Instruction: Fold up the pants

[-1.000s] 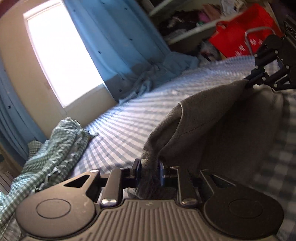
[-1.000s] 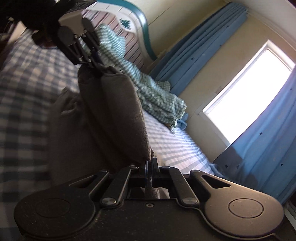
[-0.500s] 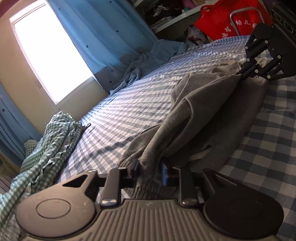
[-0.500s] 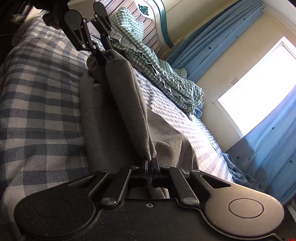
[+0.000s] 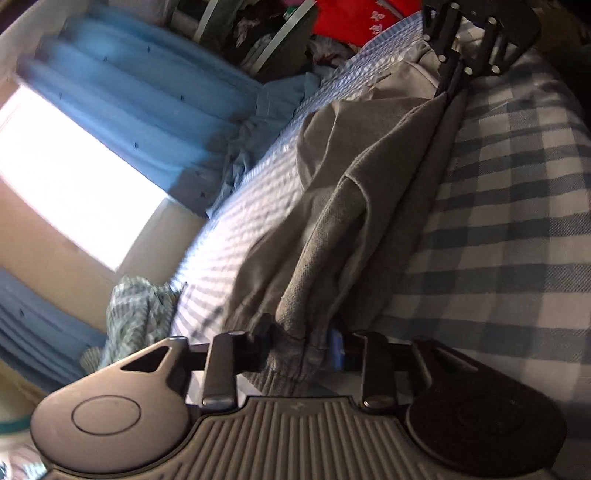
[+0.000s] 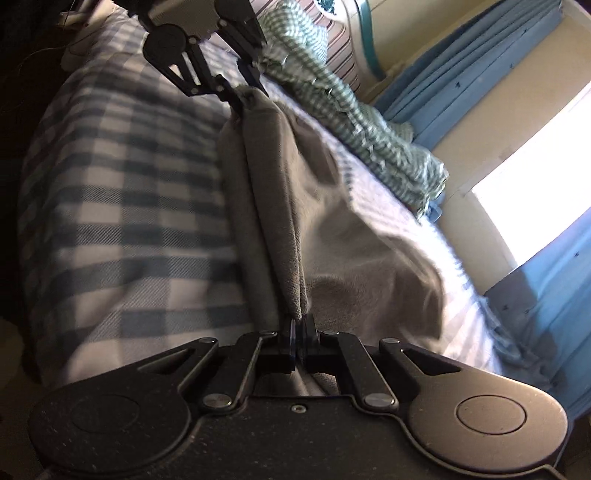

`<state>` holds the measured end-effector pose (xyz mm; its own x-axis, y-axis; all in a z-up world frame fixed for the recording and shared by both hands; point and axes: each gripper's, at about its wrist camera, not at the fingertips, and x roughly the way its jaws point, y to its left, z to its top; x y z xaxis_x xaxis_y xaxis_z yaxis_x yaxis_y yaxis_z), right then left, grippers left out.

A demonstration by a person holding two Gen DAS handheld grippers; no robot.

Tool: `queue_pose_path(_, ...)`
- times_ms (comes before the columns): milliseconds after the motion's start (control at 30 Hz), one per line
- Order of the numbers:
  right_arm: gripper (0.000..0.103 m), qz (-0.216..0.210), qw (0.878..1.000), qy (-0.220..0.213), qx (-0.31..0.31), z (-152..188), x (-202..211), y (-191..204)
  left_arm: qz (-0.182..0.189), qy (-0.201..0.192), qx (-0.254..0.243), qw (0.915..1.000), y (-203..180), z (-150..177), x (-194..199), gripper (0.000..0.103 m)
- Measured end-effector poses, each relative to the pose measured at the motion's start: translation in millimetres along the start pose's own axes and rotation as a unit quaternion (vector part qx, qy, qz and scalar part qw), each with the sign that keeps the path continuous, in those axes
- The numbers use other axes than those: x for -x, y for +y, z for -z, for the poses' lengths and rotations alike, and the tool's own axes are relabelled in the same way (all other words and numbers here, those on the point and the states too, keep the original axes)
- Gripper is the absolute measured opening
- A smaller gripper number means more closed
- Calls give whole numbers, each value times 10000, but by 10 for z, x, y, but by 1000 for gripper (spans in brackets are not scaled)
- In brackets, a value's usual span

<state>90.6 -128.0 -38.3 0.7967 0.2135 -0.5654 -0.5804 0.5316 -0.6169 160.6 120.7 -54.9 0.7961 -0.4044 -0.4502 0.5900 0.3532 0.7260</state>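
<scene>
**A:** Start with the left wrist view. What lies around?

**B:** A bed under a blue-and-white checked sheet [image 5: 517, 229]. Far side, a bright window [image 5: 70, 177] with blue curtains [image 5: 147, 96] whose hem spills onto the mattress. A crumpled green gingham cloth [image 5: 136, 314] sits at the lower left, and a red bag [image 5: 354, 18] and cluttered shelves show at the top.

**A:** And the pants?

**B:** The grey pants [image 5: 332, 206] run lengthwise along the bed, stretched between the two tools, part of the fabric sagging onto the sheet toward the window side. Nothing lies across them.

**A:** The left gripper?

**B:** The left gripper [image 5: 301, 339] sits low at the near end, fingers apart only by the thickness of the bunched ribbed cuff pinched between them. The right gripper [image 5: 448, 79] is at the far end, tilted, its tips closed on the other end of the fabric.

**A:** Now the right wrist view.

**B:** Same sheet [image 6: 122, 206], darker here. The gingham cloth [image 6: 369, 122] trails along the bed's far edge, next to a striped headboard [image 6: 343, 48]. The window [image 6: 535, 177] and curtains [image 6: 480, 59] are at right.

**A:** Poses?

**B:** The right gripper [image 6: 298, 332] has its jaws pressed nearly together, clamping a folded edge of the pants [image 6: 280, 192]. That edge rises taut to the left gripper [image 6: 245, 90], which bites the far end from above. The rest of the garment slumps in a loose mound to the right of the taut fold.
</scene>
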Motion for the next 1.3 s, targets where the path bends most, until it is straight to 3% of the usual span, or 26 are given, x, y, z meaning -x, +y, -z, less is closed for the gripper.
queue_pose_path(67,6,6,9999,-41,-160,23,-34,-10,-107,114,347,9993,3,-7,32,49)
queue_pose_path(100,7,11,9995,-89,-296,30,-40,-32,-162,150,661,9976,37,-17,66,64)
queue_pose_path(133,14,10,9989,-140,-440,46,-21,-66,-194,163,1091,9937,87,-20,118,73)
queue_pose_path(167,26,22,9982,-187,-564,62,16,-107,-209,174,1576,9871,150,-15,178,91)
queue_pose_path(200,35,57,9972,-239,-702,85,68,-150,-239,148,2091,9775,198,9,253,98)
queue_pose_path(233,56,154,9953,-306,-905,120,130,-204,-300,93,2698,9624,270,35,334,98)
queue_pose_path(267,78,256,9930,-356,-1101,166,197,-251,-369,48,3342,9418,317,53,413,99)
queue_pose_path(333,90,428,9838,-410,-1694,300,341,-389,-578,-75,4354,8984,357,25,531,103)
queue_pose_path(367,91,491,9779,-391,-1993,373,395,-458,-714,-107,4657,8820,353,-27,561,103)
queue_pose_path(400,92,574,9706,-346,-2310,455,444,-529,-836,-125,4820,8721,342,-112,556,103)
queue_pose_path(433,98,644,9640,-311,-2560,526,477,-584,-933,-132,4871,8682,317,-208,536,103)
queue_pose_path(500,102,765,9441,-276,-3195,698,539,-731,-936,-166,4808,8717,272,-447,436,103)
queue_pose_path(533,102,781,9325,-266,-3517,791,559,-813,-854,-222,4703,8781,249,-591,370,103)
queue_pose_path(633,102,668,8956,-276,-4389,1031,592,-1049,-471,-361,4317,9001,140,-1064,52,103)
queue_pose_path(700,102,626,8795,-261,-4711,1188,594,-1162,-212,-361,3892,9202,-14,-1343,-151,103)
queue_pose_path(800,102,709,8795,-187,-4701,1329,637,-1244,88,-351,3045,9518,-302,-1669,-364,103)
queue_pose_path(900,102,669,8834,-203,-4635,1426,697,-1236,197,-329,2412,9697,-559,-1850,-469,103)
queue_pose_path(1133,102,394,8741,-113,-4840,1626,608,-1342,479,-102,1377,9893,-1048,-2232,-649,103)
queue_pose_path(1200,102,245,8677,17,-4965,1681,483,-1502,581,7,1266,9903,-1094,-2289,-729,100)
queue_pose_path(1300,102,-68,8455,160,-5337,1802,292,-1761,944,70,1530,9837,-1025,-2341,-779,95)
